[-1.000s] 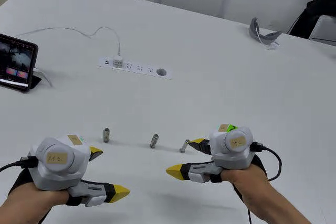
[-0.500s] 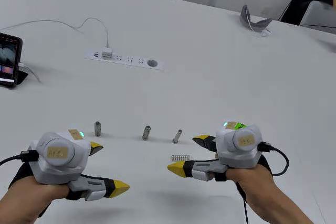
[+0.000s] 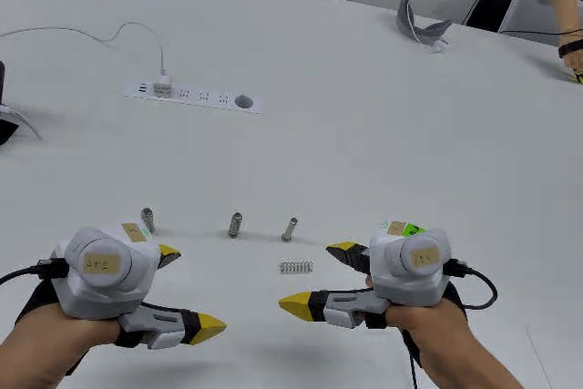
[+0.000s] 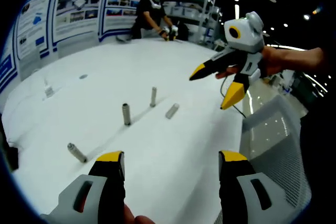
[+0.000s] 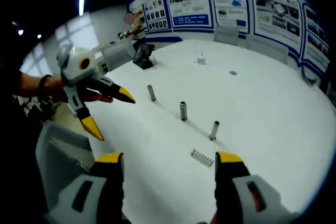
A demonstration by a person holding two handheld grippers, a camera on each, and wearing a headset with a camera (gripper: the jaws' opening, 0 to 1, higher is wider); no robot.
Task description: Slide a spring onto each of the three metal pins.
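A: Spring (image 3: 295,267) first: where does it lie?

B: The spring lies loose and flat on the white counter (image 3: 392,161), just in front of the rightmost pin (image 3: 290,229) and not touching it. That pin stands upright and looks smooth.

A: And the other pins?

B: The middle pin (image 3: 235,224) and the left pin (image 3: 148,220) stand in the same row. Both look ribbed, as if coils sit around them, though they are too small to be sure.

A: The grippers?

B: The right gripper (image 3: 317,275) hovers beside the spring, its yellow-tipped jaws spread wide with nothing between them. The left gripper (image 3: 189,287) is near the left pin, jaws likewise apart and empty. A power strip (image 3: 191,96) lies farther back on the counter.
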